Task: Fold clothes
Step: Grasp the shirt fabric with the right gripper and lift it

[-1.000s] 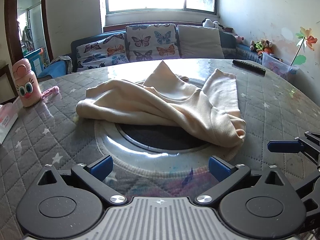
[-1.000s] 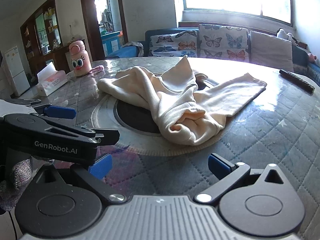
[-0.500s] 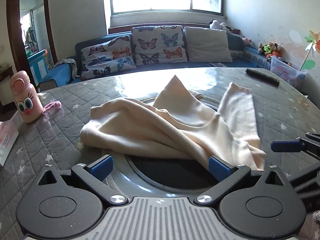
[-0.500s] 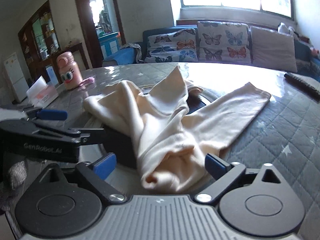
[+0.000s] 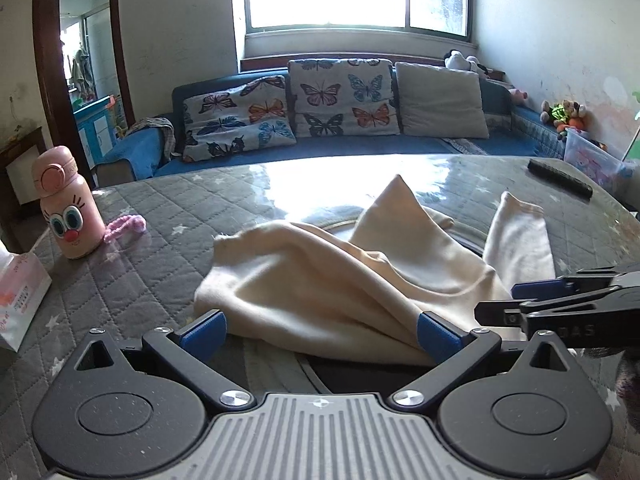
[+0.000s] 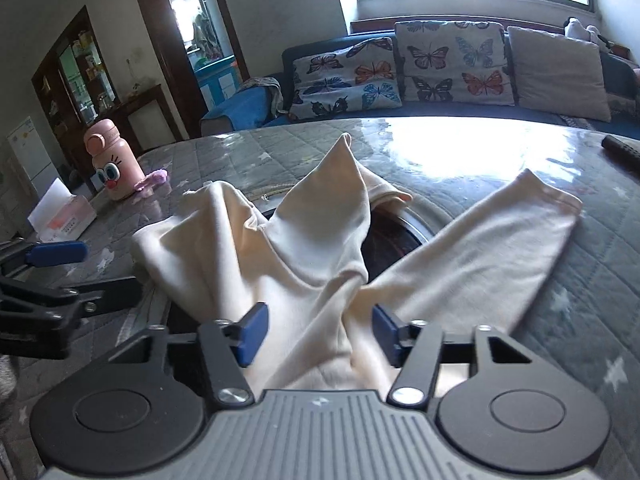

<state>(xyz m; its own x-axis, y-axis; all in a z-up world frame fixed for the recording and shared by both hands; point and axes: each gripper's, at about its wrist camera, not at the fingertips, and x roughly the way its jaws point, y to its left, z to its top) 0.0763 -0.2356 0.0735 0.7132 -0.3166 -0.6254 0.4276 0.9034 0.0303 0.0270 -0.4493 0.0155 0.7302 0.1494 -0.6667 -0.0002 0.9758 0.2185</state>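
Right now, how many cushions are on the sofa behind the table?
3. Left butterfly cushion leans at the sofa's left; the upright butterfly cushion sits in the middle; the plain beige cushion is to its right. More may lie hidden beyond the frame.

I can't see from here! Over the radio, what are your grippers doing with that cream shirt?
Right gripper fingers closing, cream shirt bunched between them. Left gripper open at shirt's near edge. Nothing in the way; pink bottle off to side.

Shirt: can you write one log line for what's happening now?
shirt: crumpled on table | right tool: closing, shirt between | left tool: open at shirt edge
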